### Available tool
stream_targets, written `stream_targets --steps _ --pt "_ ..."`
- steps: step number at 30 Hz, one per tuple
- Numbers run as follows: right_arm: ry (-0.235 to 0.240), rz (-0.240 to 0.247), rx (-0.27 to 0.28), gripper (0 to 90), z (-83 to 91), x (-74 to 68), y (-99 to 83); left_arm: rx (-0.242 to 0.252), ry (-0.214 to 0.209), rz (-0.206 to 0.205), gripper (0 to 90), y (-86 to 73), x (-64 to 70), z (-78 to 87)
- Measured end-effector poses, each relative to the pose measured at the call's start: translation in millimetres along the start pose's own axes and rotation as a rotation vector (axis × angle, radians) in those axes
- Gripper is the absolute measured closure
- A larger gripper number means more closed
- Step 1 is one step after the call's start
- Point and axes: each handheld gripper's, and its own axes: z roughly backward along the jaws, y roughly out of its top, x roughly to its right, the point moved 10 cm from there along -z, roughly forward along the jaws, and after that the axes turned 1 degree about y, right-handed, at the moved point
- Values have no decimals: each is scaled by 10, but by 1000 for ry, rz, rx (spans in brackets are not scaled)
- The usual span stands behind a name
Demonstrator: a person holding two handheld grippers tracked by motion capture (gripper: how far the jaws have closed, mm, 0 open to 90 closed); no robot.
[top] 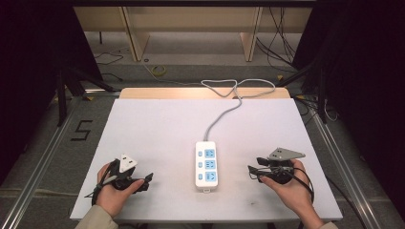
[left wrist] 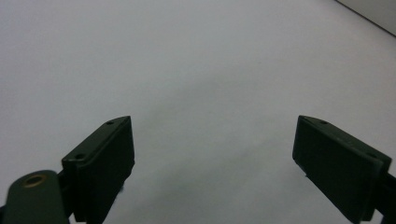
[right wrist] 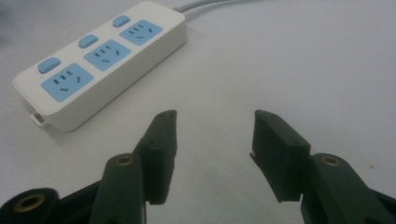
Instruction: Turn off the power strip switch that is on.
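Observation:
A white power strip (top: pixel 206 165) with three blue sockets and three blue switches lies flat in the middle of the white table (top: pixel 157 129), its grey cable (top: pixel 224 112) running off the far edge. In the right gripper view the power strip (right wrist: pixel 100 58) lies to the upper left. My left gripper (top: pixel 149 180) rests low at the front left, open, with bare table between its jaws (left wrist: pixel 212 140). At the front right my right gripper (top: pixel 252 171) is open and points at the strip, a short gap away, with nothing held (right wrist: pixel 215 122).
The table's front edge (top: pixel 205 221) runs just below both hands. Beyond the far edge are a wooden frame (top: pixel 191 24), loose cables (top: pixel 282 38) on the floor and dark stands at both sides. A "5" mark (top: pixel 81 130) sits on the floor at left.

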Motion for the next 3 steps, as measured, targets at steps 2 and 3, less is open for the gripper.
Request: stream_targets --steps 2,3 --pt "-2 -2 3 497 2 3 -10 1 -1 2 121 0 -8 -15" --pt "-1 -1 2 495 2 2 -16 4 -1 2 119 2 -18 -32"
